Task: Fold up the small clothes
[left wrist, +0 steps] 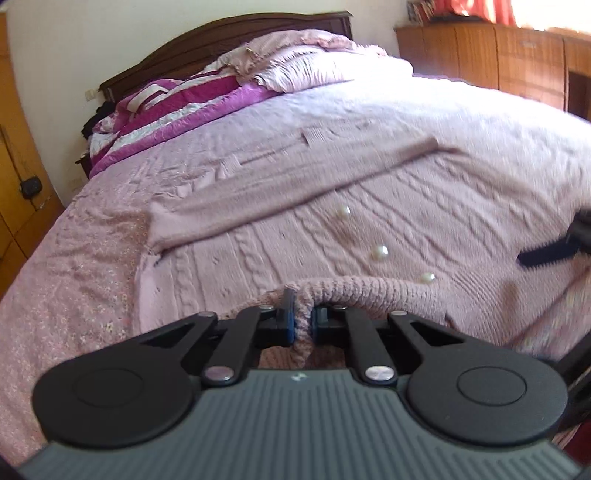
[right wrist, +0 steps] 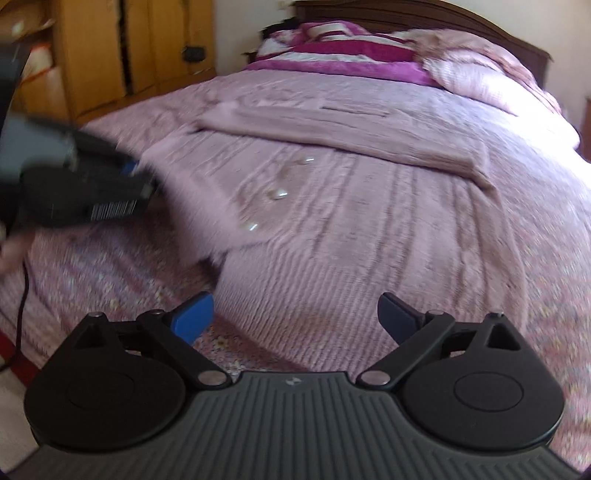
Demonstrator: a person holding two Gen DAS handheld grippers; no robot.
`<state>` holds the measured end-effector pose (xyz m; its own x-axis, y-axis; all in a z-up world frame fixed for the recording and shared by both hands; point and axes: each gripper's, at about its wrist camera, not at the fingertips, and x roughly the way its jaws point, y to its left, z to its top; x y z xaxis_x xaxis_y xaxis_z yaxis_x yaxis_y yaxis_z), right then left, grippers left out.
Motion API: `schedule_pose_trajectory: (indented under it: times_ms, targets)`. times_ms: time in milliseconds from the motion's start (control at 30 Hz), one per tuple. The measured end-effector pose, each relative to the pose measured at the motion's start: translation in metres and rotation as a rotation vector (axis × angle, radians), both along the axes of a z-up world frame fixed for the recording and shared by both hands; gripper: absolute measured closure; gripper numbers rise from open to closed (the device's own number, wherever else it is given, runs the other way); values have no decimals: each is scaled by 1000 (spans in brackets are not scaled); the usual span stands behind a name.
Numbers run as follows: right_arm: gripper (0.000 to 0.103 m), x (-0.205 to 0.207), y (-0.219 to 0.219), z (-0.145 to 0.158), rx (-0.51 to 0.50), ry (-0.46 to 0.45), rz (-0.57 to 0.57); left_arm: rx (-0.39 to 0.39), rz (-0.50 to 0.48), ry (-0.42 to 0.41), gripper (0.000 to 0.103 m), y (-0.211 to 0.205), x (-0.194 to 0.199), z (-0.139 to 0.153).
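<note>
A pink cable-knit cardigan (left wrist: 258, 254) with pearl buttons (left wrist: 379, 253) lies spread on the bed, one sleeve (left wrist: 295, 177) folded across its body. My left gripper (left wrist: 303, 314) is shut on the cardigan's ribbed edge, which is lifted and bunched between the pads. In the right wrist view the same cardigan (right wrist: 351, 221) fills the middle, and the left gripper (right wrist: 144, 188) shows blurred at the left, holding its edge up. My right gripper (right wrist: 295, 306) stands open just above the cardigan's near ribbed hem, nothing between its fingers. One of its fingers (left wrist: 546, 254) shows at the left wrist view's right edge.
A floral pink bedspread (left wrist: 74, 280) covers the bed. A magenta striped quilt (left wrist: 177, 107) and pink pillows (left wrist: 314, 62) lie by the dark headboard (left wrist: 221, 33). Wooden cabinets (left wrist: 498, 62) stand beyond the bed, a wardrobe (right wrist: 110, 48) beside it. A hand (right wrist: 11, 251) shows at the left.
</note>
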<state>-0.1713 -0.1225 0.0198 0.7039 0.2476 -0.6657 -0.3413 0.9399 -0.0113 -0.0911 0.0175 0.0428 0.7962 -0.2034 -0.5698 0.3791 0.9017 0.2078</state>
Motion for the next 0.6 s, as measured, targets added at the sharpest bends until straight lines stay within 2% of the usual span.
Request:
schedule_pose_trajectory:
  times_ms: [133, 267, 367, 433, 467, 533, 600]
  targets:
    - [4, 13, 11, -10, -62, 22, 8, -34, 20, -15, 93, 3, 3, 7]
    - [4, 25, 10, -15, -120, 22, -62, -61, 35, -18, 93, 7, 4, 10]
    - [6, 31, 5, -14, -160, -11, -106, -63, 45, -17, 93, 9, 5, 8]
    - [14, 34, 4, -14, -224, -59, -120, -69, 50, -15, 93, 10, 6, 7]
    - [22, 35, 4, -13, -250, -86, -130, -75, 50, -14, 93, 10, 6, 8]
    - [41, 38, 2, -11, -264, -112, -146, -85, 52, -22, 93, 11, 6, 9]
    - [69, 40, -3, -6, -232, -122, -161, -97, 56, -30, 93, 12, 6, 11]
